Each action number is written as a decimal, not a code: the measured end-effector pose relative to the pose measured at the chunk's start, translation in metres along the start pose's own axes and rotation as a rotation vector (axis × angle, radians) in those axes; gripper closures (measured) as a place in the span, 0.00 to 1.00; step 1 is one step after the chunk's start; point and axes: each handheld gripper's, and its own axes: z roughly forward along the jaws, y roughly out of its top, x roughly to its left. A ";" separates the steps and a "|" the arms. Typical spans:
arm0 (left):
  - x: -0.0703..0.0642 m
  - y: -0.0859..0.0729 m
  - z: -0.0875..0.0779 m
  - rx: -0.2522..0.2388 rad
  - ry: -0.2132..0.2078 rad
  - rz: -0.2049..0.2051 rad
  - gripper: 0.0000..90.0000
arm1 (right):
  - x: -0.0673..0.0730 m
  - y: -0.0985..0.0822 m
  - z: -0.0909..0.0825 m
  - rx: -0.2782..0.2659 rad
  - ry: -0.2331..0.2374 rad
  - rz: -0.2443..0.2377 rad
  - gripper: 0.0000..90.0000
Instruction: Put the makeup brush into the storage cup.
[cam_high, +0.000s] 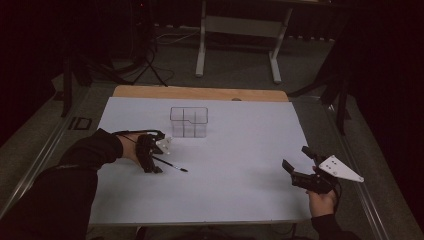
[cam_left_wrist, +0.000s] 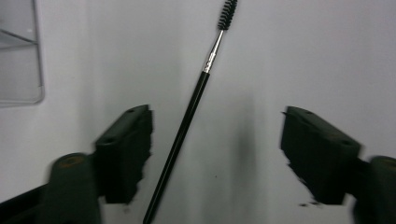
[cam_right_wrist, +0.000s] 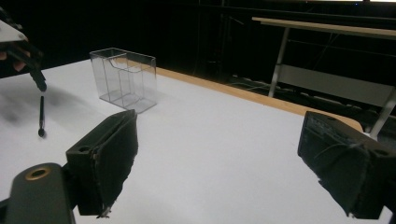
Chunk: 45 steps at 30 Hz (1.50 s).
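black sleeves come in from the bottom of the high view, the left one reaching over the white sheet (cam_high: 240, 195) that covers the table.

at the left, the left gripper (cam_high: 150, 159) hangs low over the sheet, pointing down at a slim brush (cam_high: 170, 165). in the left gripper view the brush (cam_left_wrist: 184, 123) lies flat on the sheet, running slantwise between the two jaws: black handle at the bottom, silver ferrule higher up, small bristled spiral head at the top edge. both jaws stand apart from the handle, the left one nearer to it than the right, with white sheet showing on either side. so the left gripper is partly open and holds nothing; its pads do not touch the brush.

just behind that hand stands a clear box (cam_high: 188, 121) with inner dividers, upright on the sheet and near the brush without touching it. the right gripper view shows the same box (cam_right_wrist: 123, 79) as see-through, with the brush (cam_right_wrist: 41, 116) lying in front and to its left, under the left gripper (cam_right_wrist: 32, 70).

at the right, well apart from the brush and box, the right gripper (cam_high: 298, 163) is held above the sheet's near right corner, a grey three-cornered plate on top. its jaws stand wide apart with nothing between them.
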 end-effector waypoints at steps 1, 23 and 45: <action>0.001 0.001 0.001 0.004 0.000 0.011 0.35 | 0.000 0.000 0.000 0.000 0.000 0.003 0.13; 0.014 0.015 0.027 0.129 -0.036 0.172 0.82 | -0.001 0.000 -0.002 -0.005 0.002 0.005 0.13; 0.019 0.022 0.019 0.118 -0.043 0.174 0.95 | -0.002 0.000 -0.002 0.000 -0.006 0.011 0.13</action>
